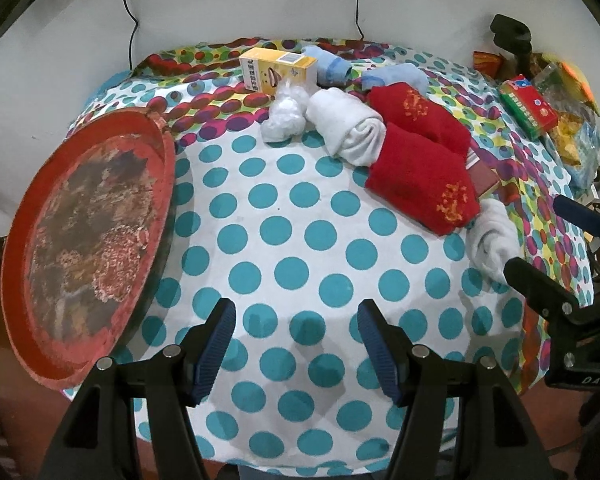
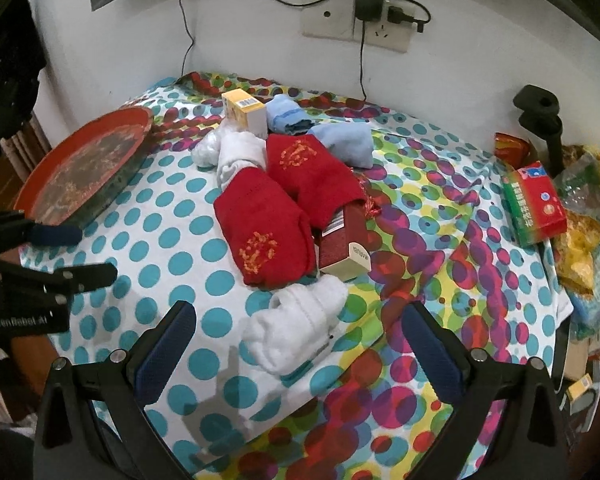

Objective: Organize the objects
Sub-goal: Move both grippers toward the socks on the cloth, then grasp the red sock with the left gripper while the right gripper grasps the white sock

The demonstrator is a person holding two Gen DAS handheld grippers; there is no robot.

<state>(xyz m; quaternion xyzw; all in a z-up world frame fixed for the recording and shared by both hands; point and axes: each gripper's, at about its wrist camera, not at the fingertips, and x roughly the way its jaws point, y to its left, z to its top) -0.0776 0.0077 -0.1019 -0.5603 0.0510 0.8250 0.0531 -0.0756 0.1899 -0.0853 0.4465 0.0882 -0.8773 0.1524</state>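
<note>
Dotted tablecloth; fluffy white sock roll; round worn tray.

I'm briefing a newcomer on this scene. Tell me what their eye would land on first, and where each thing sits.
The two bright red socks with gold embroidery grab the eye first, lying side by side mid-table on the polka-dot tablecloth. Next comes the big worn red tray at the table's left edge. A rolled white sock lies just ahead of the open right gripper, while the left gripper hovers open over bare cloth.
</note>
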